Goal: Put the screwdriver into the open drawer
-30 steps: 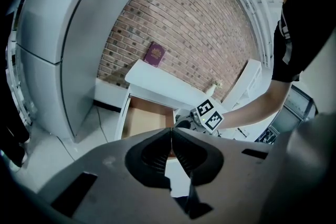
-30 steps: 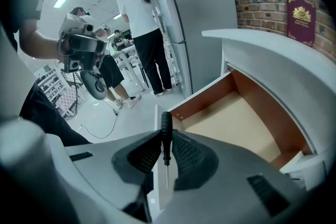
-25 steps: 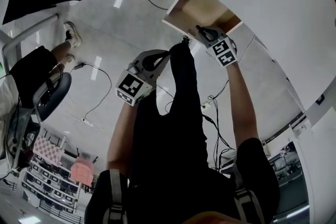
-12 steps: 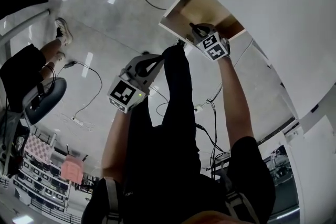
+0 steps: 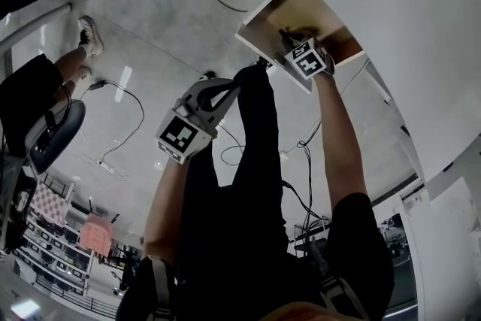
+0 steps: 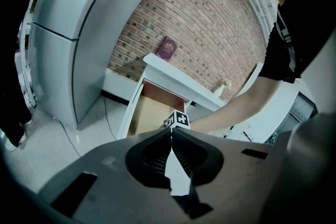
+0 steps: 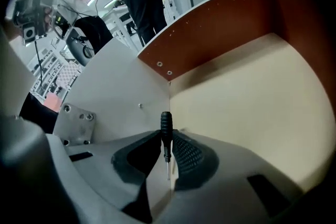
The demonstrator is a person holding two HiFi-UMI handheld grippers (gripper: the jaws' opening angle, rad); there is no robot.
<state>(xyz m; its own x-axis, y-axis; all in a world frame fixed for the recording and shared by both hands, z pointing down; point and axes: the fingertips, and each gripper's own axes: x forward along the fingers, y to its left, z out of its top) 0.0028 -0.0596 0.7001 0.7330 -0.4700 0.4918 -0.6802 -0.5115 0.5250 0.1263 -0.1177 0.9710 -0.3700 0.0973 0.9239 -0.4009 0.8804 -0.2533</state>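
Note:
The open drawer (image 5: pixel 301 7) juts from a white cabinet, its pale wooden floor (image 7: pixel 252 97) bare. My right gripper (image 5: pixel 304 56) reaches down into it near the front panel. In the right gripper view the jaws (image 7: pixel 167 136) are shut on a small black-handled screwdriver (image 7: pixel 166 128), handle pointing up and thin metal tip down between the pads. My left gripper (image 5: pixel 225 86) hangs to the left of the drawer, outside it, in front of the person's dark trouser leg. Its jaws (image 6: pixel 170 131) are shut with nothing between them. The drawer (image 6: pixel 144 113) shows ahead of it.
The drawer has a reddish-brown side wall (image 7: pixel 210 29) and a white front panel (image 7: pixel 121 92). A white cabinet top (image 5: pixel 406 19) lies right of it. Cables (image 5: pixel 128 124) trail over the grey floor. A seated person (image 5: pixel 45 79) and a chair are at the left. A tall white appliance (image 6: pixel 79 34) stands by a brick wall.
My right gripper has moved from the drawer's front edge further in over the drawer floor, still holding the screwdriver. The left gripper has barely shifted.

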